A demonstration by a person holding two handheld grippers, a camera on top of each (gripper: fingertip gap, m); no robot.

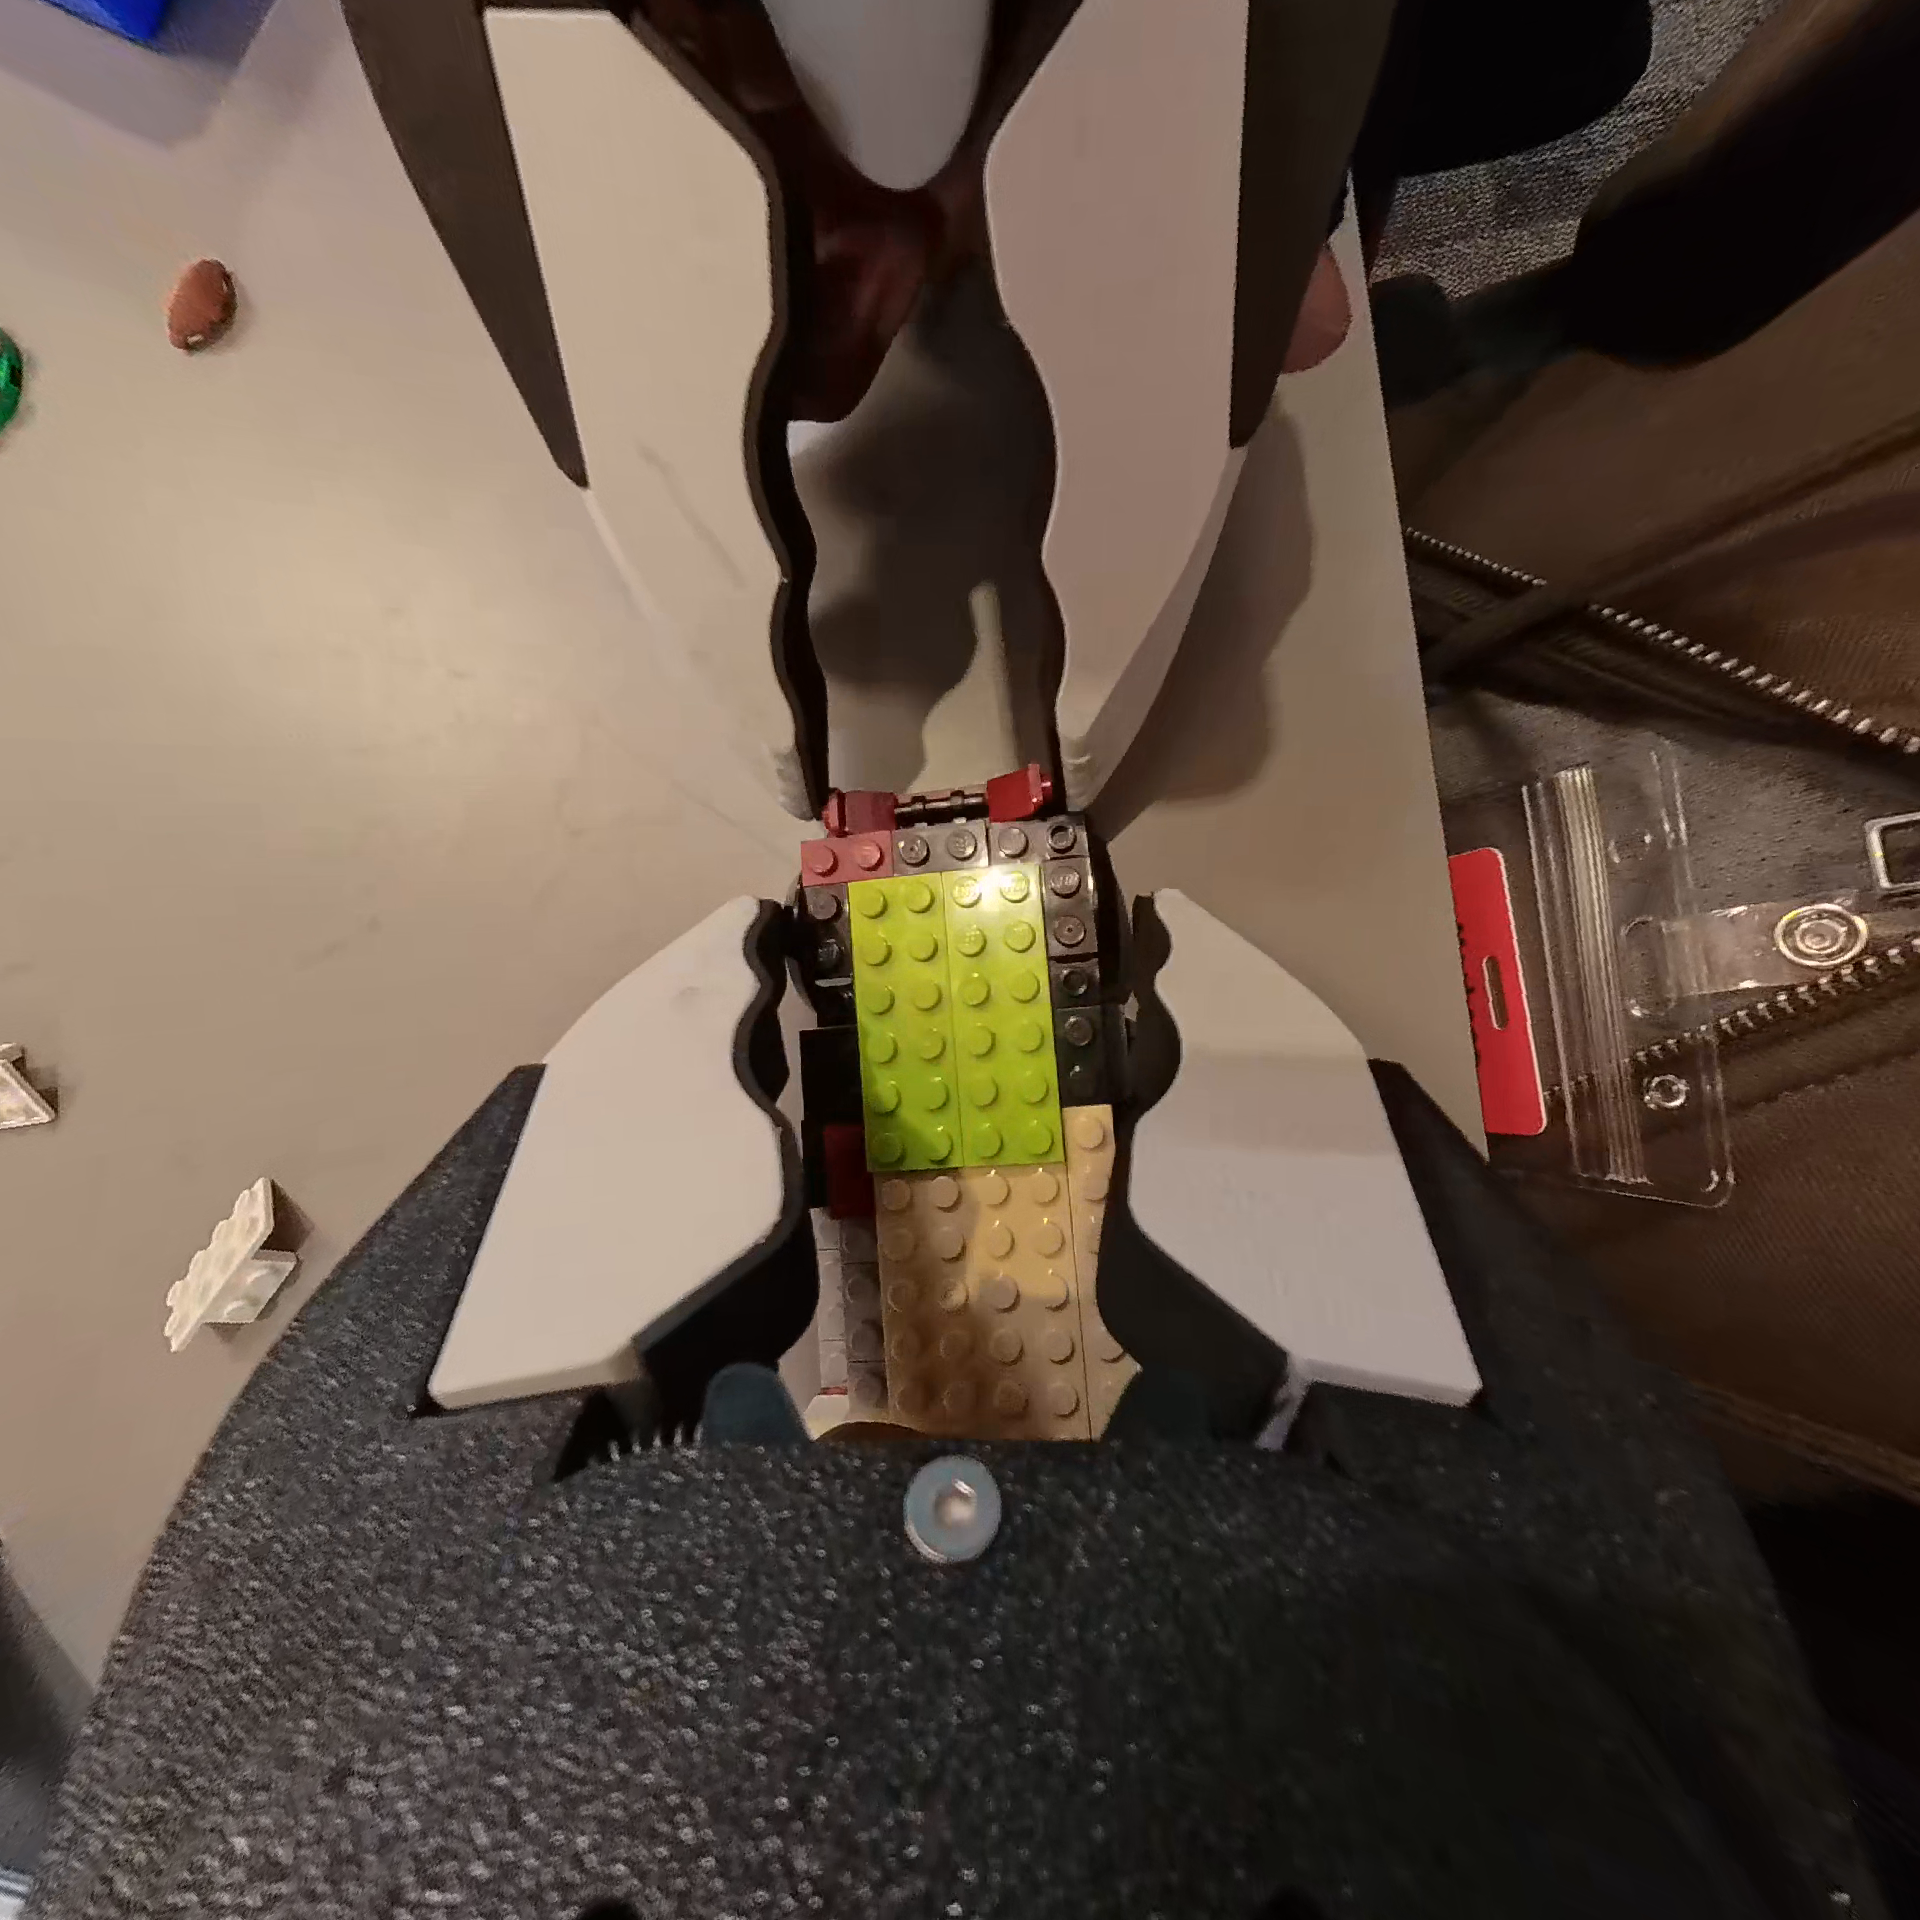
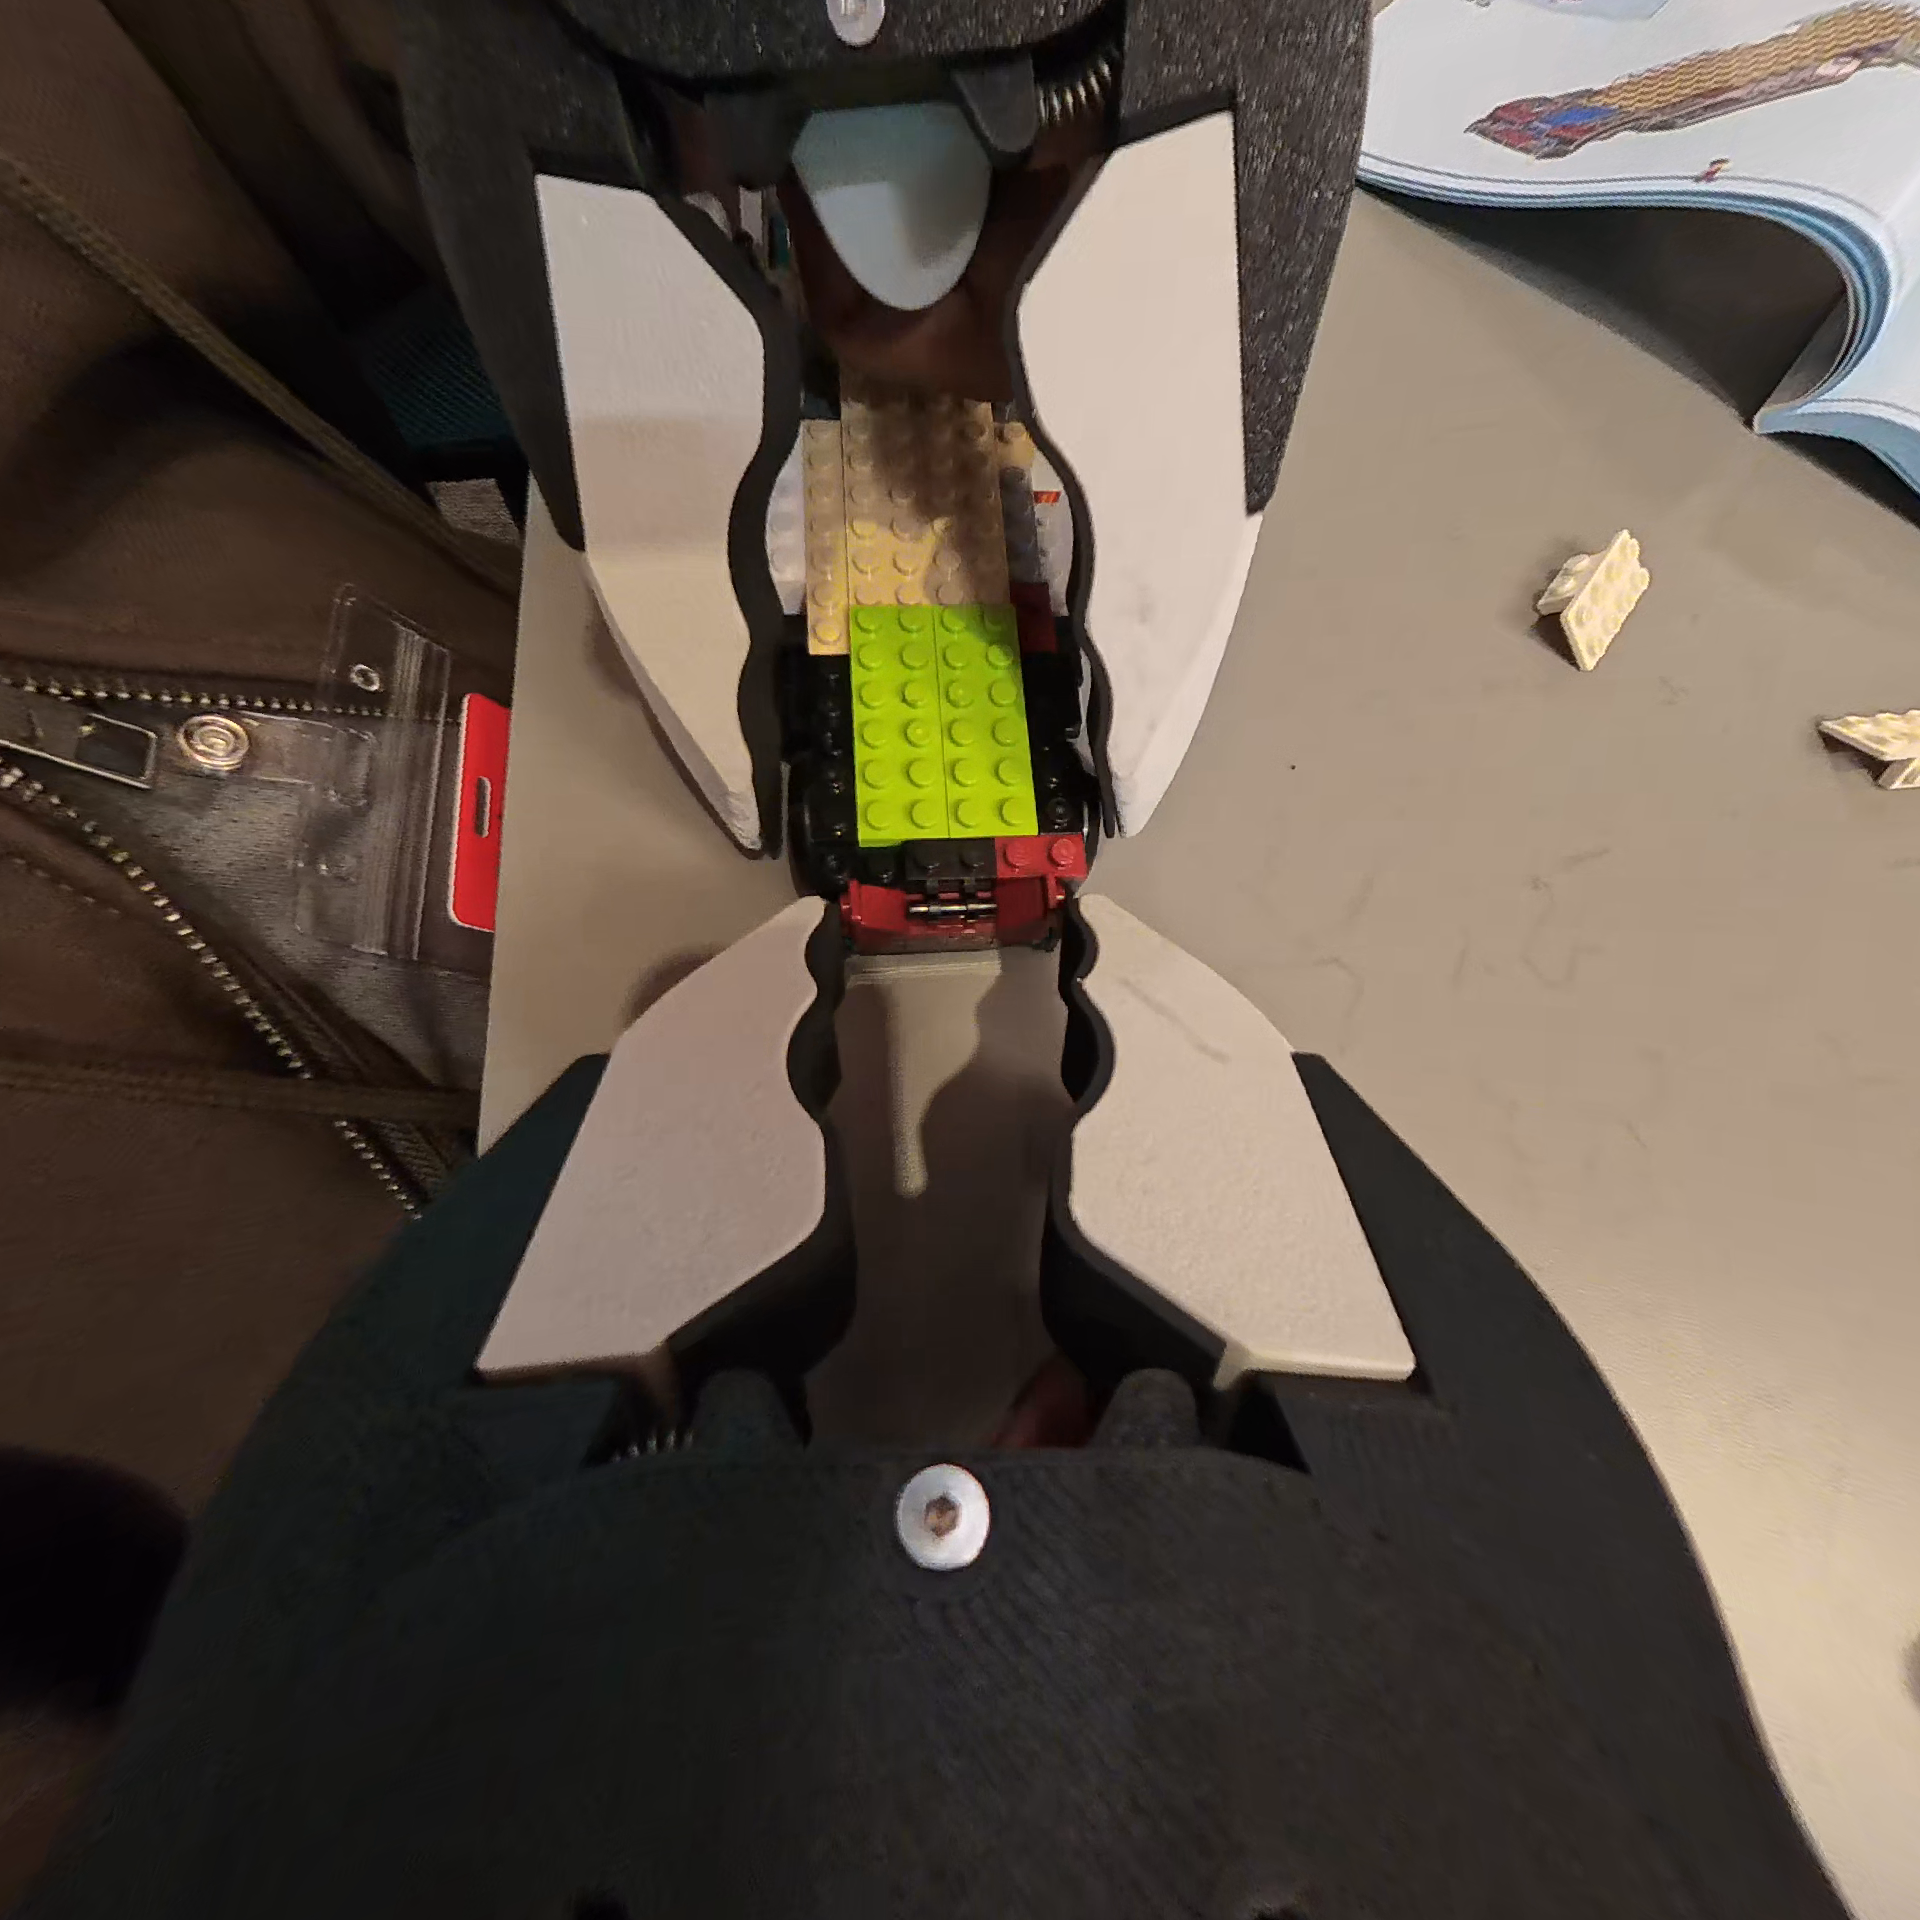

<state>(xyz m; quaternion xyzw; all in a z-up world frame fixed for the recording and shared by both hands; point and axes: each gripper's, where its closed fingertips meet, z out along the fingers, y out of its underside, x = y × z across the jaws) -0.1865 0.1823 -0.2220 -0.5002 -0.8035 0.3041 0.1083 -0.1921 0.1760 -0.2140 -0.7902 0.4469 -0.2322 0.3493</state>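
Grey table top (image 2: 1455, 1039) fills most of both views, and a brown jacket (image 1: 1714, 1299) with a zip sits past its edge. Your left gripper (image 1: 954, 914) has its two fingers on the sides of a brick model (image 1: 956, 1039), one on each side. The model has a bright green top, black edges, a tan back part and a dark red end. The black pads hug its black sides, so you are holding it. Your right gripper (image 2: 945, 920) comes from the other way, tip to tip with the left one. Its fingers (image 2: 821, 956) close on the dark red end of the same model, and the pads look like they touch it on both sides. So the model sits between both grippers, just over the table. Small white brick pieces (image 2: 1595, 597) lie on the table close by. A brown round piece (image 1: 203, 303) lies farther off. An open booklet (image 2: 1714, 208) lies at the far corner. A clear badge holder (image 1: 1621, 987) with a red card hangs on the jacket.
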